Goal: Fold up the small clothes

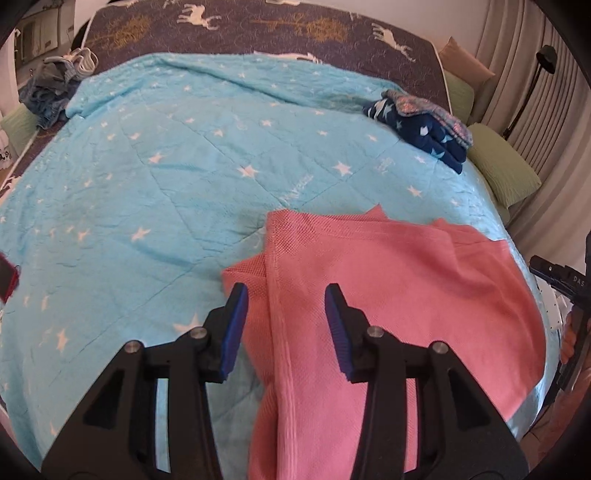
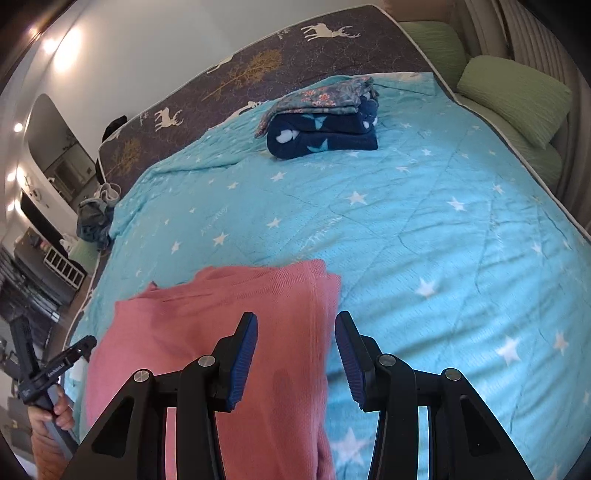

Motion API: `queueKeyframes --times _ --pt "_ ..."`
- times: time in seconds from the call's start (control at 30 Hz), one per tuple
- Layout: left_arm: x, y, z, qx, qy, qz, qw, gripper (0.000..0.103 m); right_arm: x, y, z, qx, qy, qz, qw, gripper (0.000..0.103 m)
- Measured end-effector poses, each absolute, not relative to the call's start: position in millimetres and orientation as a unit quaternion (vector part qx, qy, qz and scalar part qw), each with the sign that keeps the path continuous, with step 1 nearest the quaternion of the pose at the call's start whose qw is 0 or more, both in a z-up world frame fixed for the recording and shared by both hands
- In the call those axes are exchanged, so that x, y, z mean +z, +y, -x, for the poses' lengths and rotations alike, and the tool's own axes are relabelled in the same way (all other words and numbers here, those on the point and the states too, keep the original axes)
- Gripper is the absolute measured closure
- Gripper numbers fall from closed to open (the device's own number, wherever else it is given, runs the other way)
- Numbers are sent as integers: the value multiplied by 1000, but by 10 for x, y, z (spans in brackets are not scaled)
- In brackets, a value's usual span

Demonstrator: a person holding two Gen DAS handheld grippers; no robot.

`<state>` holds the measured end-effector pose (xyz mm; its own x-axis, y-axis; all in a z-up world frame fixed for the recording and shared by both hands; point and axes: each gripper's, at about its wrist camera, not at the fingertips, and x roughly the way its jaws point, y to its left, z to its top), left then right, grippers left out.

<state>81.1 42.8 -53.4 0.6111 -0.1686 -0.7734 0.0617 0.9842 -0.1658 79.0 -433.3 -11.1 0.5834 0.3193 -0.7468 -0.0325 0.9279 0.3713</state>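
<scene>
A pink knit garment [image 1: 388,295] lies partly folded on the light blue star blanket [image 1: 147,184] at the near edge of the bed; it also shows in the right wrist view [image 2: 207,332]. My left gripper [image 1: 286,295] is open and empty, just above the garment's left folded edge. My right gripper [image 2: 295,325] is open and empty, above the garment's right edge. A stack of folded clothes, a navy star piece [image 2: 325,136] under a floral one [image 2: 317,98], sits at the far right of the blanket and shows in the left wrist view [image 1: 424,125].
A heap of unfolded grey-blue clothes [image 1: 48,92] lies at the bed's far left corner. Green pillows [image 2: 517,99] lie along the right side by the curtains. A dark deer-print mattress cover [image 1: 258,29] shows beyond the blanket.
</scene>
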Motion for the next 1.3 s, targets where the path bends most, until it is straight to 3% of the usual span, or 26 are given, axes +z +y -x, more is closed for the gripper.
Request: queueKeyframes --times 0.47,0.57,0.63,0.67,0.93,1.07,1.13,1.2,1.3 --pt "-727 395 -1394 -89 459 74 881 55 -408 -4175 -1283 123 469 -117 867 57" --pt "-742 322 -1406 -103 459 58 880 93 -417 -4141 -1313 127 470 -111 866 57" --pt "-693 300 -1382 -102 451 49 885 97 -418 -4090 -1314 129 467 -88 870 97" --pt "-618 314 -1324 -105 441 52 890 98 -403 -4072 -1303 131 466 -81 872 99" --pt "59 404 -890 -108 341 31 933 98 144 -4166 -1117 142 381 -91 909 99" --pt "-229 432 -1156 -80 372 19 925 98 -28 -4125 -1395 134 399 -86 903 98" --pt "-650 424 -1443 -69 429 14 900 96 -325 -4120 -1629 121 447 -90 882 97" --pt "-972 445 -1569 -63 469 34 880 95 -589 -4145 -1752 94 492 -103 859 90" --pt "-782 454 -1448 -56 433 37 899 90 -511 -4242 -1624 82 471 -132 868 83"
